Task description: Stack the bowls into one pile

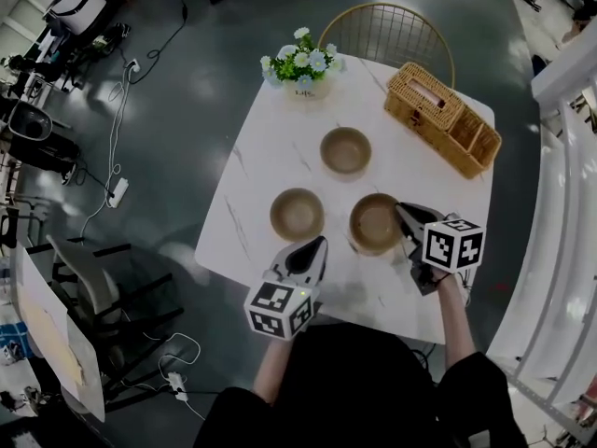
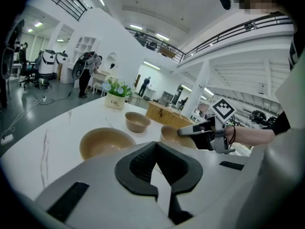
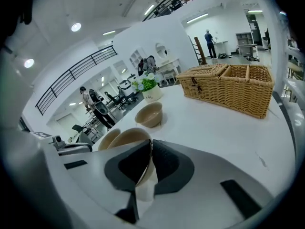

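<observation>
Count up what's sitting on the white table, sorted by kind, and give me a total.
Bowls: 3
Basket: 1
Flower pot: 1
Total: 5

Bright, even light is poured down from ceiling lights [image 3: 76,27], strips and spots. The white counter [image 1: 270,147] is lit hard, and a sheen is carried on it; pale reflections are smeared across the dark floor [image 1: 187,73]. Only faint shadows are cast beside the bowls [image 1: 345,149]. Both gripper views are bent strongly at the edges and closed into dark, rounded corners; the head view is rendered slightly soft.
</observation>
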